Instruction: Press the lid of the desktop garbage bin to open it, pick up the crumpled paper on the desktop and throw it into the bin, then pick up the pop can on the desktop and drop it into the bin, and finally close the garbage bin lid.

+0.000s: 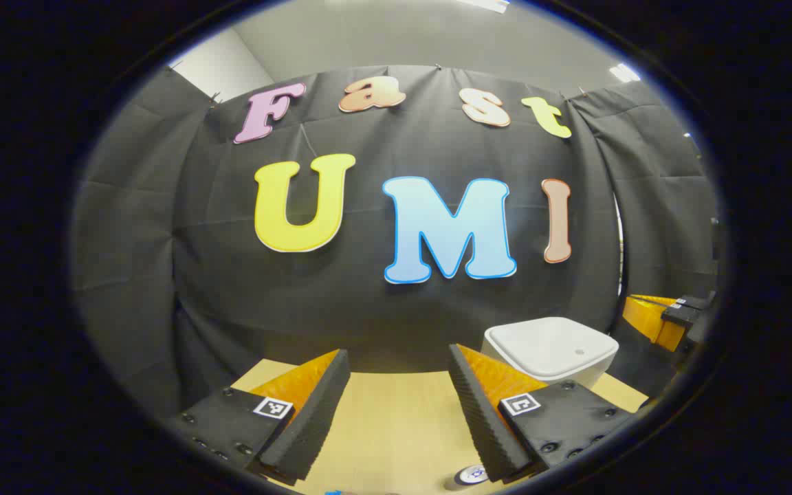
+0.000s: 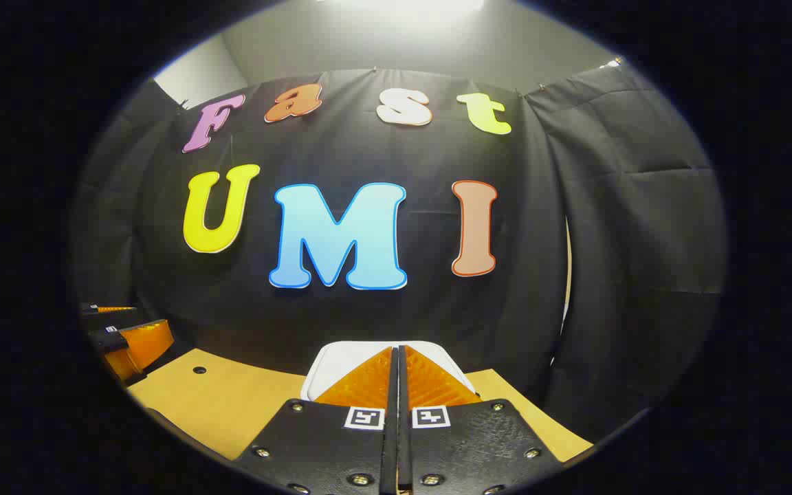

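1. Left gripper view — the left gripper [image 1: 396, 405] hangs above the wooden desktop [image 1: 396, 419] with its jaws spread wide and nothing between them. The white garbage bin [image 1: 551, 350] stands ahead and to the right of it, near the back edge of the desktop, its lid down. At the bottom edge, just beside the right-hand finger, a small round silvery top [image 1: 470, 474] peeks in; it may be the pop can, though too little shows to be sure. The other gripper sits at the far right edge, well apart.

2. Right gripper view — the right gripper [image 2: 396, 385] has its two fingers pressed together with nothing held, and they point straight at the garbage bin [image 2: 341, 364], which lies directly beyond the tips. Whether the tips touch the lid I cannot tell. The left gripper shows at the far left, off to the side.

3. Step in hand, as I judge it — the first one: pressing the lid open. The closed fingers make a blunt tip suited to pushing.

4. The next move calls for a short, firm downward push on the lid, then a lift clear so that it can spring up. The crumpled paper is not to be seen here.
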Demonstrator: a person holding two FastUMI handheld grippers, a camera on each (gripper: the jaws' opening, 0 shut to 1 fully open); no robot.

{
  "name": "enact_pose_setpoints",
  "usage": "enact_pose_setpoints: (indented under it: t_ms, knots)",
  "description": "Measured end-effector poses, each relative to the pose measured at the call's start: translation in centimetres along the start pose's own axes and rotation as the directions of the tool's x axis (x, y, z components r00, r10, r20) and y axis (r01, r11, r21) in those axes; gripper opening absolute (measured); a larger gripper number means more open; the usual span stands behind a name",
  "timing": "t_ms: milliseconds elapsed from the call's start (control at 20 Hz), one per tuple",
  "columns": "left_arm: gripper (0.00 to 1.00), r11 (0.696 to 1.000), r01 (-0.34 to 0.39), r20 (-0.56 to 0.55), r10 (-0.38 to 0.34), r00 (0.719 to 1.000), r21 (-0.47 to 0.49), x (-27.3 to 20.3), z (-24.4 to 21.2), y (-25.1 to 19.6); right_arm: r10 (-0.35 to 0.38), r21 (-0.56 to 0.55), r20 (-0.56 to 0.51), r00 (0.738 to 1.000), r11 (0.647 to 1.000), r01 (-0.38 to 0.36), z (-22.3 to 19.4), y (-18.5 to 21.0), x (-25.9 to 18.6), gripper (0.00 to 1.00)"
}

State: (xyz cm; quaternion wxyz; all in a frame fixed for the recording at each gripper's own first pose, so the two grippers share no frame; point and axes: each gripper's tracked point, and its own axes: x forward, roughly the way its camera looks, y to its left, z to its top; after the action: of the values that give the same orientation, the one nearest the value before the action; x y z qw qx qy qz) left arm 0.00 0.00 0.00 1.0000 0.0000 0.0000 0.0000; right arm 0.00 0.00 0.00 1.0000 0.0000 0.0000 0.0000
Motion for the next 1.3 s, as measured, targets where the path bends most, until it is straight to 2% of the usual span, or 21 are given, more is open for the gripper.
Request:
enact_pose_setpoints:
  t_ms: [650,1300]
  knots:
    - [0.95,0.998,0.052,0.006,-0.052,0.999,0.044,2.2,0.8,-1.3,0.048,0.045,-0.068,0.997,0.998,-0.045,-1.5,0.6,2.3,0.01]
    - [0.94,1.0,0.001,-0.023,0.0,1.0,0.023,2.9,0.1,0.0,0.107,0.046,-0.135,0.985,0.994,-0.102,-3.0,1.6,4.2,0.01]
